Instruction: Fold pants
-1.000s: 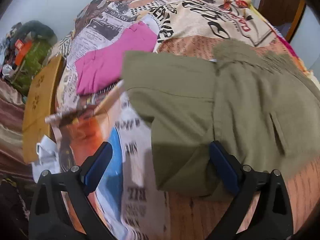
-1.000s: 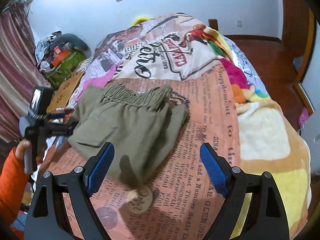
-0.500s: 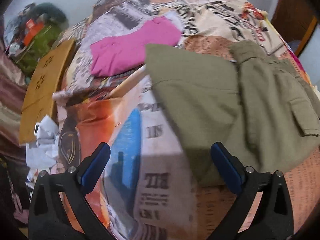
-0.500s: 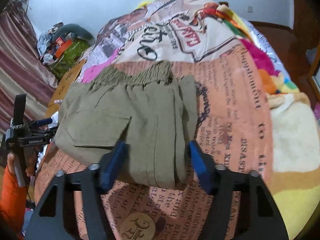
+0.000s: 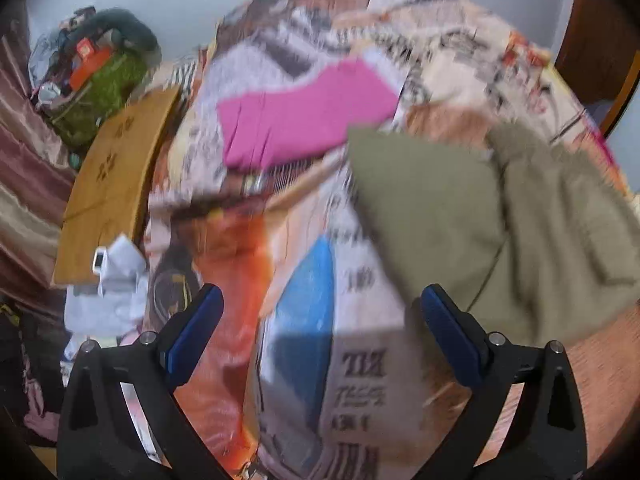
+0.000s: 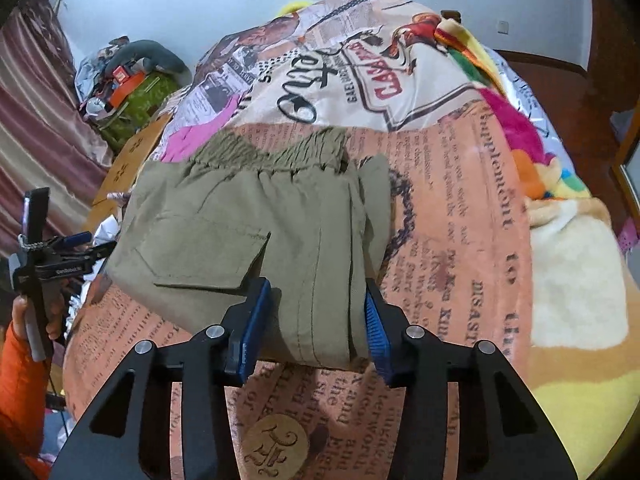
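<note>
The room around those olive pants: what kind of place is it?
Most likely a bedroom at home. The olive pants lie on a bed under a newspaper-print bedspread, with a striped curtain and piled belongings against the wall.

A second ago the right gripper is wide open over the bed, low in the frame. Now it is closing, with the near edge of the green pants between its blue pads. The left gripper pulls away from the pants, which slide to the right side of its view. It is wide open with nothing in it.
</note>
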`<state>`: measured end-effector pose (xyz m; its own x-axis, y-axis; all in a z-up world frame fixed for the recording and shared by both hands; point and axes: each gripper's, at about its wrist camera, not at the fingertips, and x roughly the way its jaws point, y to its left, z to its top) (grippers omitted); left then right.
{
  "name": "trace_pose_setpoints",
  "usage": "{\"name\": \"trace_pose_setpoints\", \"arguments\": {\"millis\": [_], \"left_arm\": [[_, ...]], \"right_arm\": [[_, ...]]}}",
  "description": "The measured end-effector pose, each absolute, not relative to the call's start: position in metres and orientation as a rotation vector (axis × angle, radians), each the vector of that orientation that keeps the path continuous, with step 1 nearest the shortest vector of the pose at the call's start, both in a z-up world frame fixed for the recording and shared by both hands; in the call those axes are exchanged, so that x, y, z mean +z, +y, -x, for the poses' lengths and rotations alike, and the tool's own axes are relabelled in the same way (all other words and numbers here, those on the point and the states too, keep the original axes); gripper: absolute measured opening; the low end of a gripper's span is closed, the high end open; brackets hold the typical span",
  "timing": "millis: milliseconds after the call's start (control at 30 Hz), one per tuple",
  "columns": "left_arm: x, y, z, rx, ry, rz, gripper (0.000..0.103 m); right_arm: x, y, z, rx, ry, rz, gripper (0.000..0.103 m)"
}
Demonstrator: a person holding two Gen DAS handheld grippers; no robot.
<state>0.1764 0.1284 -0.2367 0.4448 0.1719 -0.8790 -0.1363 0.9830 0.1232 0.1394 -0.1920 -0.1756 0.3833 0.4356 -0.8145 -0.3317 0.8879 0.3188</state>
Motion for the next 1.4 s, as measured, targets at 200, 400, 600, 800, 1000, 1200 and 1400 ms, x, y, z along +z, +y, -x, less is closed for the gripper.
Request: {"name": "trace_pose_setpoints", "arguments": {"millis": [200, 400, 600, 800, 1000, 1200, 1400], "left_arm": [[-0.204, 0.093, -0.210, 0.095, 0.999, -0.061, 0.101], [-0.203, 0.052, -0.249, 0.007, 0.989, -0.090, 0.093], [-0.231, 0.022, -0.279, -0.070, 1.063, -0.110, 0.082], [-0.264, 0.018, -0.295, -0.088, 1.153, -0.093, 0.061], [-0.276, 0.019, -0.295, -0.073, 1.138, -0.115, 0.060], [-0.273, 0.023, -0.295, -0.073, 1.136, -0.088, 0.060], [-0.247, 0.027, -0.281, -0.048, 1.063, -0.093, 0.059]], "right_arm": [[-0.161, -0.193, -0.159, 0.484, 1.028, -0.091, 0.043], [-0.166, -0.179, -0.185, 0.502, 1.033, -0.036, 0.043], [-0.185, -0.160, -0.211, 0.555, 1.082, 0.010, 0.043], [-0.208, -0.151, -0.229, 0.566, 1.102, 0.072, 0.040], [-0.218, -0.155, -0.231, 0.554, 1.085, 0.119, 0.021], [-0.217, -0.151, -0.231, 0.542, 1.091, 0.141, 0.021], [-0.195, -0.153, -0.223, 0.524, 1.058, 0.142, 0.022]]}}
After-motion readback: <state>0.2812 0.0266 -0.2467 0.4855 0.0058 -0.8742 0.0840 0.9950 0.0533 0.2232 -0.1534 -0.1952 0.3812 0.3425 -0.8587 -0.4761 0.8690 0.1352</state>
